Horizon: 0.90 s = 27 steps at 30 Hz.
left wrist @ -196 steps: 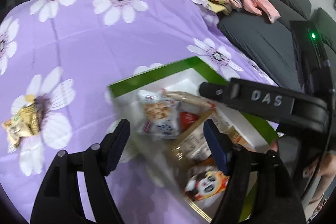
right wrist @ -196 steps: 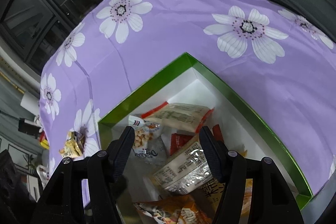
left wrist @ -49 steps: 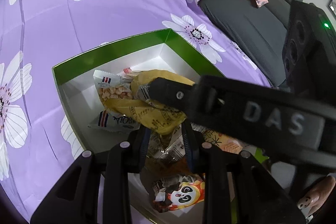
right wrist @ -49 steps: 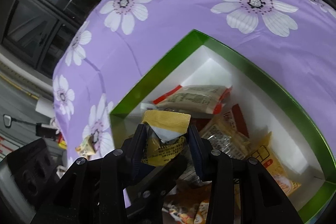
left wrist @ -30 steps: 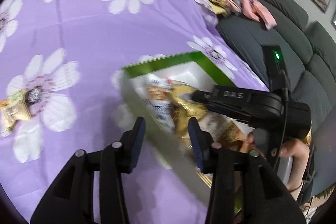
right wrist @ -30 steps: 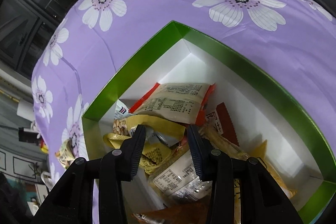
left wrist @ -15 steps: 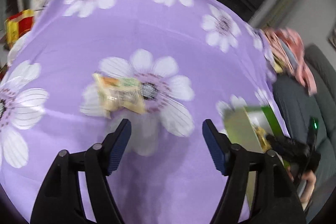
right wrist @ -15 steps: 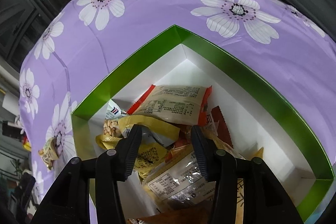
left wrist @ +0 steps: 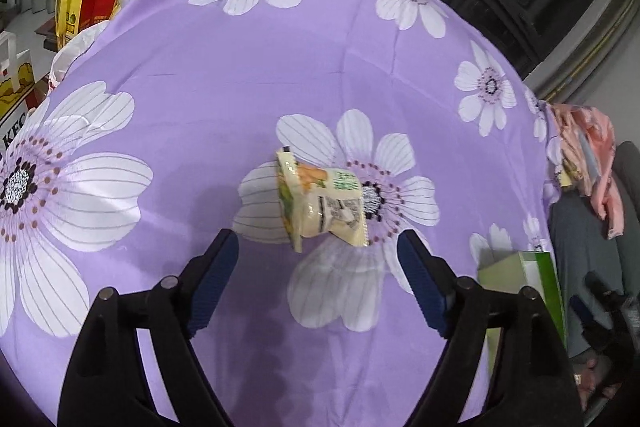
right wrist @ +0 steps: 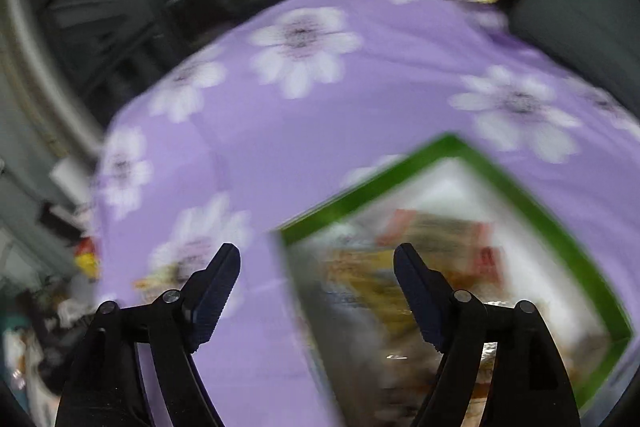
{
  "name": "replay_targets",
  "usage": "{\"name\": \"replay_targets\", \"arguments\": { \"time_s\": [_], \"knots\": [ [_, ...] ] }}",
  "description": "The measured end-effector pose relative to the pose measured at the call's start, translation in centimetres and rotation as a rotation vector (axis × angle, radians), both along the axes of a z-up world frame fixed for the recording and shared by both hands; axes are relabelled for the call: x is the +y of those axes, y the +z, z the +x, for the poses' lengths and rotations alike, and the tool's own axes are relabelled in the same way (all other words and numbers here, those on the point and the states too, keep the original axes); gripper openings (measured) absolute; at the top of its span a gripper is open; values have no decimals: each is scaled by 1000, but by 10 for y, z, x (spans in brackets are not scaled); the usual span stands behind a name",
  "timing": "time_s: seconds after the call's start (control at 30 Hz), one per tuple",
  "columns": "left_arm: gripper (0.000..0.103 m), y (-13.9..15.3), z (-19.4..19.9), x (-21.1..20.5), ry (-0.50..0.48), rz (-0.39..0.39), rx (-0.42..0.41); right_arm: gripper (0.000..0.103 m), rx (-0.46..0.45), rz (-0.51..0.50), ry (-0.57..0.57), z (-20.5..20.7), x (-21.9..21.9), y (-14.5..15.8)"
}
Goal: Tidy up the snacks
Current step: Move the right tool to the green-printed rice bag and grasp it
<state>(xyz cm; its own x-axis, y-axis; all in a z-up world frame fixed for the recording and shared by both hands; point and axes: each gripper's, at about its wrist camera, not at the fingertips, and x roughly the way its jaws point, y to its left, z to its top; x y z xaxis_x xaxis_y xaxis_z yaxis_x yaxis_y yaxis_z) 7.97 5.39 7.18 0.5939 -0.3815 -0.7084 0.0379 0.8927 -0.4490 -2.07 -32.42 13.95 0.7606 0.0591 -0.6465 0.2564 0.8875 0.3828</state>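
The left gripper [left wrist: 318, 259] hangs over the purple flowered cloth [left wrist: 248, 67] with its jaws opening and nothing between them. The last loose snack, a pale yellow packet [left wrist: 320, 201], lies on a white flower just ahead of the fingertips and a little past them. To take it well, I would carry the gripper forward and down until the blue pads [left wrist: 214, 277] straddle the packet across its narrower width, then close on the crimped, flatter part rather than the puffed middle, so the foil does not slip out. Pressing too low risks pinching the cloth along with it.

The right gripper [right wrist: 316, 269] is empty too, its jaws opening above the near corner of the green-rimmed box [right wrist: 532, 195], which lies ahead and to its right.

The left view shows the packet sharply, but only a sliver of the box at its right edge. The right view shows the box's inside, heaped with snack packets [right wrist: 416, 259], though motion blur makes them unreadable; the loose packet is a mere smear beyond its left finger.
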Motion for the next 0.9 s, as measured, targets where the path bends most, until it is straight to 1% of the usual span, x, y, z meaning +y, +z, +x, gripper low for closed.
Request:
{"name": "replay_targets", "arguments": {
  "time_s": [0.1,0.17,0.27,0.33,0.37,0.43,0.5,0.6,0.67,0.73,0.77,0.83,0.87,0.9],
  "knots": [
    [81,-10,13,-1,-7,-4,32,80,17,87,187,36,40,0],
    [81,-17,22,-3,-17,-16,57,80,40,118,290,60,65,-7],
    [80,-21,29,-6,-24,-27,59,80,109,157,403,102,106,-26],
    [80,-27,35,-10,-41,-28,67,80,159,165,452,130,130,-42],
    [79,-30,37,-13,-46,-21,75,80,175,164,469,137,140,-47],
    [73,-37,43,-17,-49,-3,98,80,217,153,512,159,162,-64],
    [70,-42,46,-20,-54,-2,110,80,257,158,550,177,180,-79],
    [68,-41,48,-23,-59,19,87,80,299,154,578,189,197,-97],
    [60,-43,49,-23,-77,-1,86,80,319,140,590,197,206,-107],
    [51,-46,50,-18,-65,-37,97,80,332,127,604,198,211,-115],
    [50,-46,50,-18,-65,-37,100,77,325,108,615,198,214,-117],
    [37,-46,50,-19,-70,-17,93,69,288,73,636,194,218,-115],
    [35,-46,50,-19,-69,-9,94,62,288,70,649,193,220,-116],
    [35,-47,48,-20,-71,-4,91,60,288,72,652,194,222,-117]
  ]
}}
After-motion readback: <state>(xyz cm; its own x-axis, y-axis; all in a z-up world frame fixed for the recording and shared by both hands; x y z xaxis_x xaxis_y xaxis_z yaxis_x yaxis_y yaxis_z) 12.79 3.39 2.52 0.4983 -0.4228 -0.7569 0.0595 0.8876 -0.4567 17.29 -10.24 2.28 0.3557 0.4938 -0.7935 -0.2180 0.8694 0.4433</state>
